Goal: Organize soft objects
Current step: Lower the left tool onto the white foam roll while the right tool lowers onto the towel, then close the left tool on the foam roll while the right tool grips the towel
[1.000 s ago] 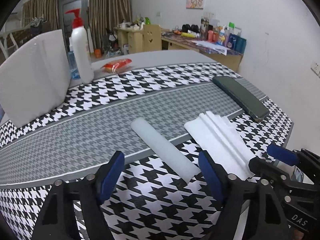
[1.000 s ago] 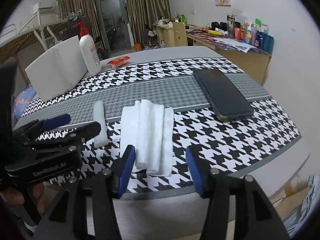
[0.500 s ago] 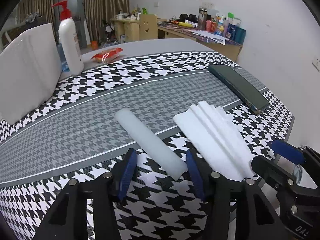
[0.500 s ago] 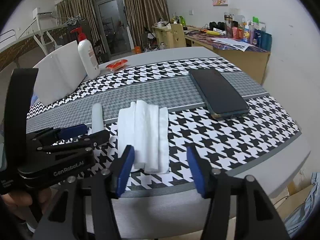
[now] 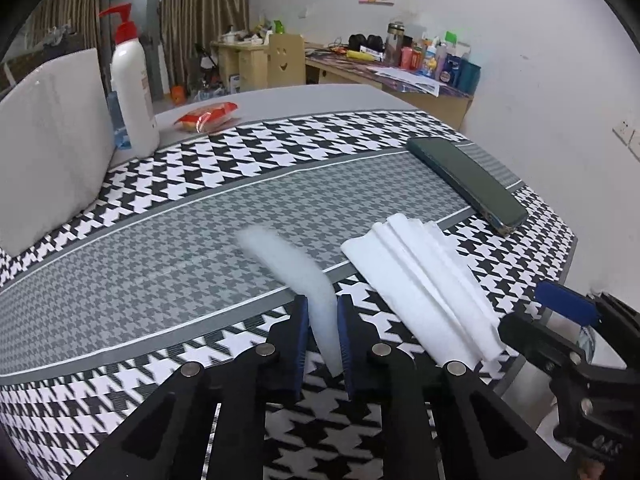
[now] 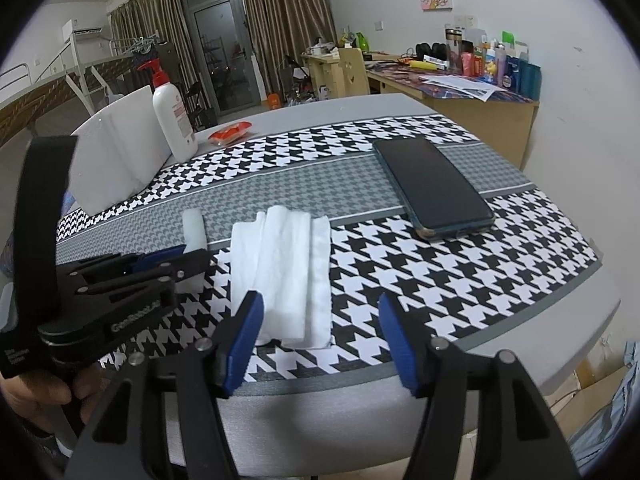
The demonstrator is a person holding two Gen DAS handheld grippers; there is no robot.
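A white foam cylinder (image 5: 292, 264) lies on the houndstooth cloth (image 5: 200, 216); my left gripper (image 5: 323, 320) is shut on its near end, and the roll looks blurred. The roll also shows in the right wrist view (image 6: 194, 228), with the left gripper (image 6: 160, 258) clamped on it. A folded white cloth pad (image 5: 424, 280) lies just right of the roll. In the right wrist view the pad (image 6: 284, 268) sits in front of my right gripper (image 6: 320, 320), which is open and empty at the table's near edge.
A dark phone (image 6: 432, 188) lies right of the pad. A white pump bottle (image 5: 130, 92), a white foam board (image 5: 44, 148) and a red snack packet (image 5: 206, 116) stand at the far left. The table edge (image 6: 360, 396) is close below my right gripper.
My left gripper has moved forward and closed on the near end of the foam roll. The right gripper stayed open near the pad.
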